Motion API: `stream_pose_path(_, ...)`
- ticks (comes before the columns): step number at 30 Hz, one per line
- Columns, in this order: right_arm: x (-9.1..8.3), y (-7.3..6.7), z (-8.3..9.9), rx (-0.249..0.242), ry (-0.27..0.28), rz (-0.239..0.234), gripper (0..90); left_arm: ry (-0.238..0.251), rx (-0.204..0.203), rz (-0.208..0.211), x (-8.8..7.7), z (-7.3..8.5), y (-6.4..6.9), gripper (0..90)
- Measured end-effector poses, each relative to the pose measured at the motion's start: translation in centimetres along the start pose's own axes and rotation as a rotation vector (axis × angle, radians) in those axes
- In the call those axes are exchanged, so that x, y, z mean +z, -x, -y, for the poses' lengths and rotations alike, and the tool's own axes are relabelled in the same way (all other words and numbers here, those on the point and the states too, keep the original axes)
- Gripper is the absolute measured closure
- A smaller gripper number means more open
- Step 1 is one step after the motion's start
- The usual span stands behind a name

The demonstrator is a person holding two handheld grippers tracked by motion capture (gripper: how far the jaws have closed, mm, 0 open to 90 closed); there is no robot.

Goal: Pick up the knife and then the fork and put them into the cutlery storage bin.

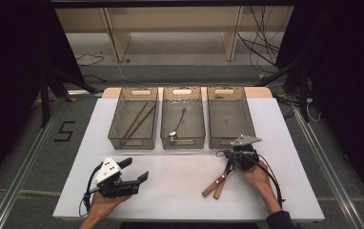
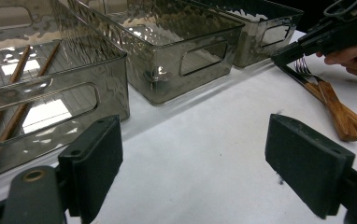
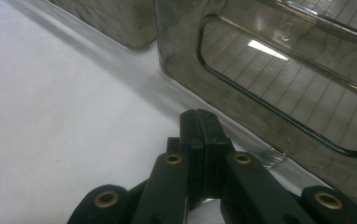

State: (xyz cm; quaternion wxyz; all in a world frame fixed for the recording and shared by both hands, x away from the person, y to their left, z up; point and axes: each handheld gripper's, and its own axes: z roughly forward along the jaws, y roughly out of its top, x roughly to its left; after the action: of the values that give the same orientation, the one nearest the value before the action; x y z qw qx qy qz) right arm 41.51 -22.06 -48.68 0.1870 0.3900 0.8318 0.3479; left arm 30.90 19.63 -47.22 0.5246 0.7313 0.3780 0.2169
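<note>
Three smoked clear bins stand side by side at the far end of the white table (image 1: 180, 191), and the middle bin (image 1: 182, 117) serves as the landmark. Left of it, the left bin (image 1: 133, 118) holds a pair of chopsticks (image 1: 137, 120); the middle bin itself holds a spoon (image 1: 177, 125); right of it stands the right bin (image 1: 229, 117). Nearer the person and to the right of the middle bin, two wooden-handled utensils (image 1: 217, 185), a fork among them, lie crossed on the table. The right gripper (image 1: 228, 153) sits at their metal ends, its jaws pressed together; a thin strip of metal shows just beneath them, but whether it is pinched cannot be told. Nearer the person and left of the middle bin, the left gripper (image 1: 135, 169) has its jaws spread wide with nothing between them.
</note>
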Motion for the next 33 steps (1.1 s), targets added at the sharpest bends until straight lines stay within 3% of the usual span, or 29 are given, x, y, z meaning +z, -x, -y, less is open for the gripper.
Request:
stream_pose_path(16,0.0,0.0,0.2,0.011,-0.085,0.054,90.0,-0.006,0.013,0.008,0.1,0.1,0.3,19.0)
stream_pose_path(33,-2.8,-0.1,2.1,0.058,-0.14,0.072,90.0,-0.008,0.015,0.008,0.2,0.1,0.3,19.0)
